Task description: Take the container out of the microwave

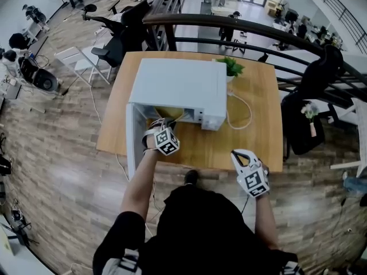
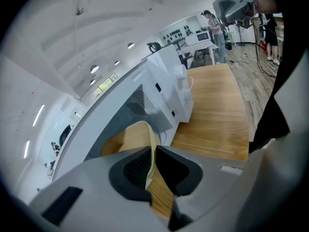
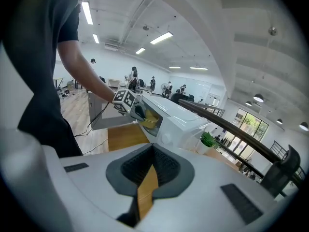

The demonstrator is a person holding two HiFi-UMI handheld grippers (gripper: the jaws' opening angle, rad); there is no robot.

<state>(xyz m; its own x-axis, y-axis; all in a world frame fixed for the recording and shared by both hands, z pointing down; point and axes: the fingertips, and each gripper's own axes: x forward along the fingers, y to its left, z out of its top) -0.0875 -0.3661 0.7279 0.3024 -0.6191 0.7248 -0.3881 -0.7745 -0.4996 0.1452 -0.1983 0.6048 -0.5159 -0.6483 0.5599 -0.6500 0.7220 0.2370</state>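
Observation:
A white microwave [image 1: 180,87] stands on the wooden table [image 1: 252,142] with its door [image 1: 133,145] swung open to the left. My left gripper [image 1: 161,126] is at the oven's opening, shut on the thin rim of a pale yellow container [image 2: 140,137], which shows between its pads. In the right gripper view the container [image 3: 150,118] sits right at the mouth of the oven, with the left gripper [image 3: 136,111] on it. My right gripper [image 1: 239,153] hovers over the table's front edge, right of the microwave, shut with nothing between its pads [image 3: 164,166].
A small potted plant [image 1: 231,67] stands behind the microwave's right corner. A white cable [image 1: 241,116] loops over the table to the right of the oven. A dark railing [image 1: 258,30] runs beyond the table, and office chairs stand at the far left.

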